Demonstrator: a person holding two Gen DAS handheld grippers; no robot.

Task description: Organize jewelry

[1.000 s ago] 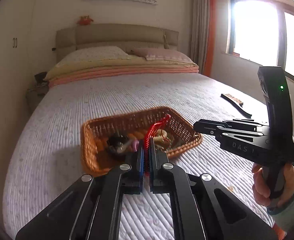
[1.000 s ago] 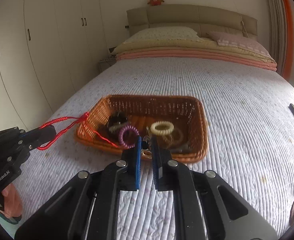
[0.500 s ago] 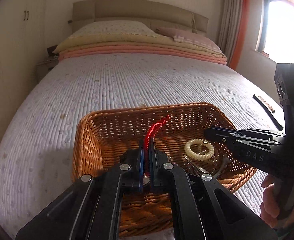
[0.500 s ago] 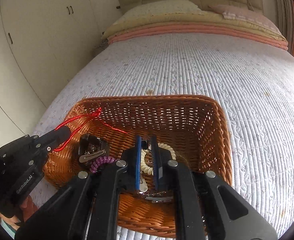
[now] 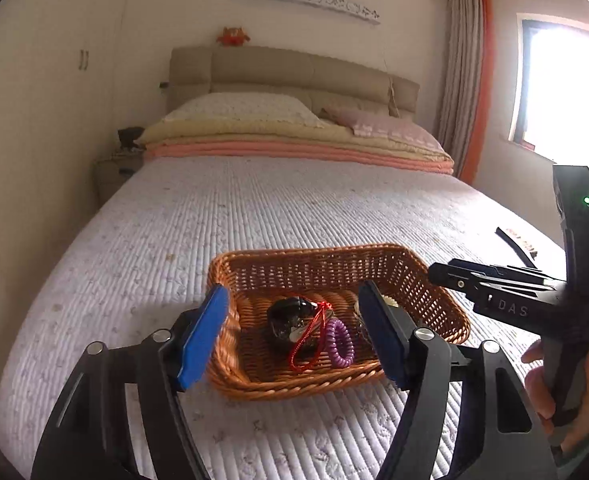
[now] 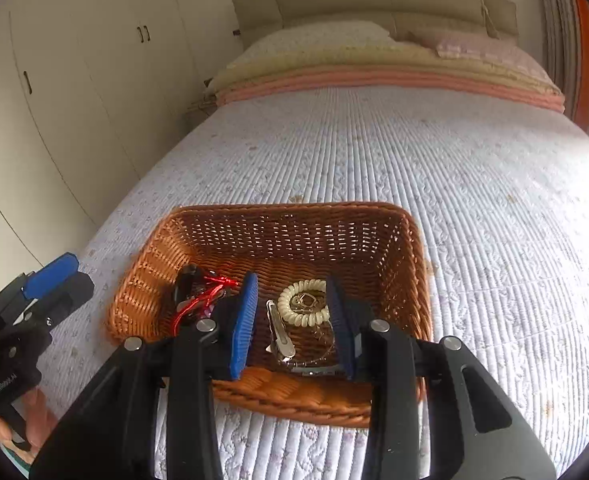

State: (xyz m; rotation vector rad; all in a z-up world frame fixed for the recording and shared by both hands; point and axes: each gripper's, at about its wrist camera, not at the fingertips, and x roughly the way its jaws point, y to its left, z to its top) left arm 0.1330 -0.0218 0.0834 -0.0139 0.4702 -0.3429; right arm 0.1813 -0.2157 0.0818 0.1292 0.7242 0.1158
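both grippers are spread wide right now and neither one has hold of anything. my left gripper [image 5: 294, 332] hangs low in front of the wicker basket [image 5: 434, 280], its blue pads [image 5: 202, 336] parted so the basket's near rim sits framed between them. my right gripper [image 6: 290, 320] is tipped down over the same basket, fingers apart and reaching past the near rim, above the contents. from the left camera i can see my right hand [image 5: 566, 392] wrapped round its handle off to the right, a green light glowing on the upright part.

inside the basket: on the left side a dark clip [image 5: 290, 316] with the red cord [image 5: 310, 340] draped loose over it, lying free of the pads. a purple coil hair tie [image 5: 340, 342] rests just beside the cord. on the right side a cream coil hair tie [image 6: 302, 308] lies flat, with a silver hair clip [image 6: 278, 332] next to it and a thin chain [image 6: 322, 354] trailing toward the near wall. those three sit right between my right gripper's fingers. the red cord is just left of my right gripper's left pad.

basket sits on the quilted bedspread [image 6: 474, 184], and a dark comb-like thing [image 5: 514, 244] lies well apart near the bed's right edge
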